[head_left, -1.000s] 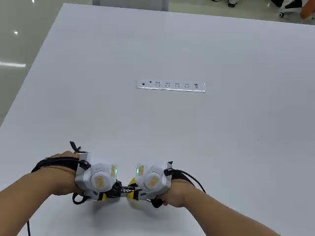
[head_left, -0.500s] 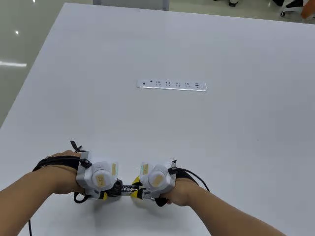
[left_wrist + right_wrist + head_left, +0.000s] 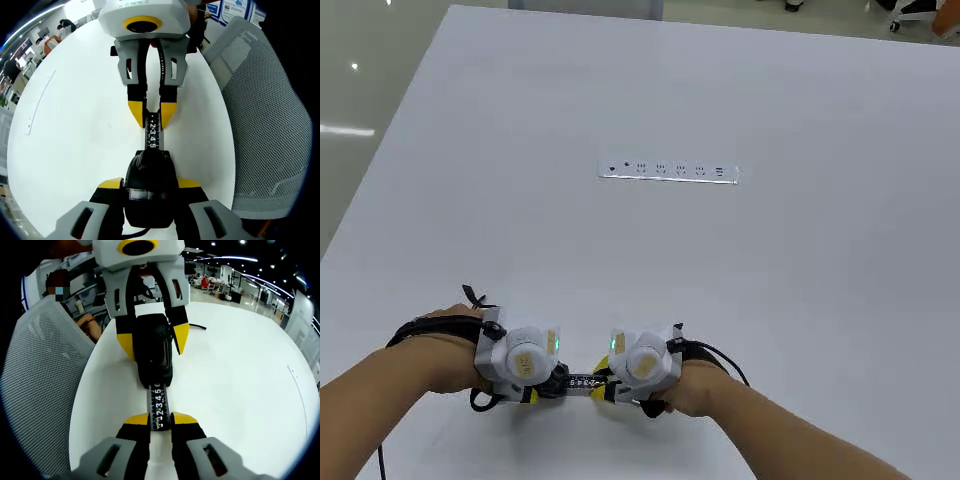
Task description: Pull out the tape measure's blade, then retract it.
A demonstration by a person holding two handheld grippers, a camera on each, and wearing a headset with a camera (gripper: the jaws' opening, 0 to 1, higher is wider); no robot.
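A black tape measure case (image 3: 150, 187) sits between my left gripper's (image 3: 150, 183) yellow-tipped jaws, which are shut on it. A short length of numbered blade (image 3: 152, 134) runs out from the case. My right gripper (image 3: 159, 421) is shut on the blade's end (image 3: 159, 407), with the case (image 3: 154, 352) just beyond. In the head view the left gripper (image 3: 552, 385) and right gripper (image 3: 602, 386) face each other near the white table's front edge, with the blade (image 3: 582, 381) stretched between them.
A white power strip (image 3: 668, 171) lies flat in the middle of the white table (image 3: 770, 270). A grey mesh chair (image 3: 260, 125) stands just off the near table edge. Wide bare tabletop lies beyond the grippers.
The right gripper has moved a little to the right, away from the left one. The gap between them has widened and a short stretch of blade now shows.
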